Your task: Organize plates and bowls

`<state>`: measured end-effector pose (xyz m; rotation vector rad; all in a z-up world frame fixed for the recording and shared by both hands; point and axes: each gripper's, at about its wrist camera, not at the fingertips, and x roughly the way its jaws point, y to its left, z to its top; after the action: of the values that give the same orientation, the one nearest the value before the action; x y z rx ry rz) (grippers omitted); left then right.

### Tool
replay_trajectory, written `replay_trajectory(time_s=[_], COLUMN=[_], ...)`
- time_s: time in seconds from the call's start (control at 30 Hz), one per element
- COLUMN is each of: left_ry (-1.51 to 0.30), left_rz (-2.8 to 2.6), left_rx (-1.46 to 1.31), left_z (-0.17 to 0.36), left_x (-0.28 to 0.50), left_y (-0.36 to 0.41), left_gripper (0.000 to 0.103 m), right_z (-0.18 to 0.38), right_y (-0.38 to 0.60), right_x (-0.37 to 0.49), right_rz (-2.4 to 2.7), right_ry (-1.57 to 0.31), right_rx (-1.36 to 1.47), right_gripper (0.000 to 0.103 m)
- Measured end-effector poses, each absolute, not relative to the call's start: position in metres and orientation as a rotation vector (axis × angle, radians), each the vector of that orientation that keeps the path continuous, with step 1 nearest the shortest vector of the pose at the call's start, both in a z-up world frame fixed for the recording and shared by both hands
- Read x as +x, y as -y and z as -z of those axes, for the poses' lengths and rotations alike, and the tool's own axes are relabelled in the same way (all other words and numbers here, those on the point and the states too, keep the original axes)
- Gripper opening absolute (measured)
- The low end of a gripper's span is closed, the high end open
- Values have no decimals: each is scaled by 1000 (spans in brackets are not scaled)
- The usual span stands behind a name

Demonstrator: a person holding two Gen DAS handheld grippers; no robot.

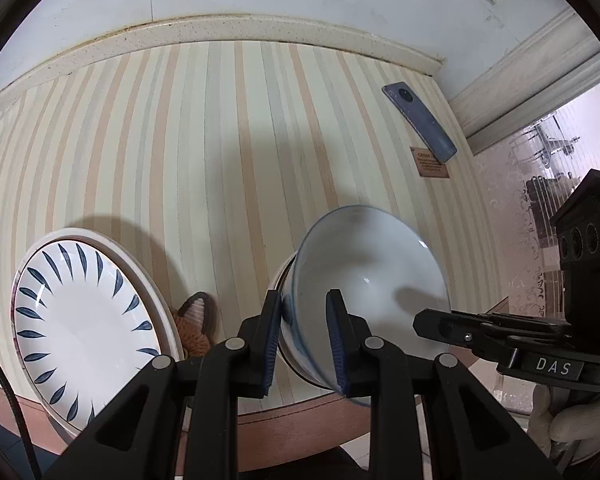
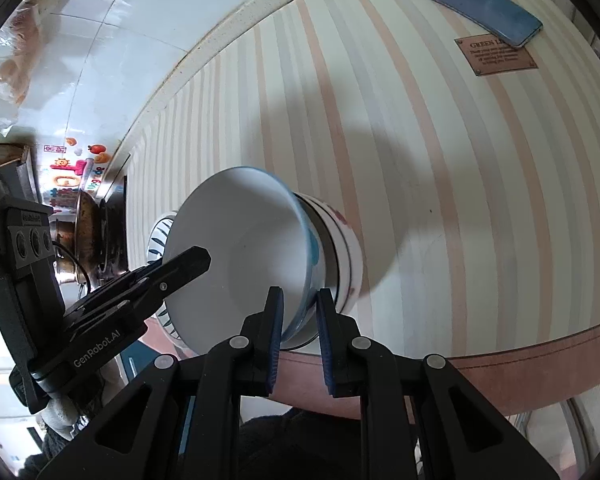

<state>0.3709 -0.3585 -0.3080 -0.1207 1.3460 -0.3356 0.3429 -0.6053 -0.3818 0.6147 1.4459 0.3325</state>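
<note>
Both tools, left [image 1: 304, 336] and right [image 2: 299, 340], grip the bowl's [image 1: 364, 280] rim, seemingly near the table [image 1: 292, 420] edge.

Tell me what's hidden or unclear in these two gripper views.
- Lower bowl: the upper bowl nested in it hides its inside, both views.
- Brown knitted item: left view, mostly behind the plate.
- Brown label: lettering too small, phone overlaps it.
- Plate: right view, nearly hidden behind the bowls.

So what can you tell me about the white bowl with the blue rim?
The white bowl looks like glossy ceramic, with a thin blue rim and blue marks outside. It is empty and nested in another bowl on the striped table. The jaws of both grippers, left and right, pinch its rim from opposite sides.
</note>
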Motion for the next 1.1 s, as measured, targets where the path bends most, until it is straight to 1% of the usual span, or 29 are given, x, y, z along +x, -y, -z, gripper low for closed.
replay_trajectory(time_s=[0.3,0.47,0.57,0.63,0.7,0.73,0.77,0.8,0.83,0.87,0.93,0.97,1.0,1.03,1.07,1.1], left_ry=[-1356,-1343,-1338,-1339,-1344,-1335,-1319,-1298,-1276,-1263,-1243,-1238,-1233,-1221,-1213,-1203], left_rz=[328,324,321,320,297,282,275,270,273,277,283,292,298,299,298,297], left_rx=[-77,-34,-7,-4,17,44,59,72,89,98,106,104,102,103,107,110], left_z=[325,326,325,323,318,313,309,303,295,290,280,274,269,263,258,252], left_x=[371,370,367,366,363,361,358,355,351,347,340,337,333,329,327,324], left_y=[370,374,376,376,375,376,375,375,375,374,371,370,369,367,366,365], left_gripper=[20,20,20,21,21,21,21,22,23,24,31,36,37,38,48,67], right_z=[384,380,380,378,373,369,363,357,349,342,329,320,313,305,296,288], right_y=[599,591,589,589,588,588,587,586,584,584,581,580,579,578,578,579], right_x=[343,346,348,348,347,345,343,339,336,332,325,319,315,311,305,300], right_rz=[-322,-315,-309,-299,-285,-279,-271,-266,-257,-252,-235,-222,-210,-193,-181,-172], right_ry=[-1449,-1445,-1454,-1453,-1453,-1443,-1428,-1417,-1400,-1387,-1364,-1346,-1331,-1315,-1292,-1273], right_rx=[596,533,514,526,529,523,510,494,476,465,432,410,393,376,367,362], right_gripper=[18,19,21,27,49,54,64,70,73,78,81,84,87,87,88,88])
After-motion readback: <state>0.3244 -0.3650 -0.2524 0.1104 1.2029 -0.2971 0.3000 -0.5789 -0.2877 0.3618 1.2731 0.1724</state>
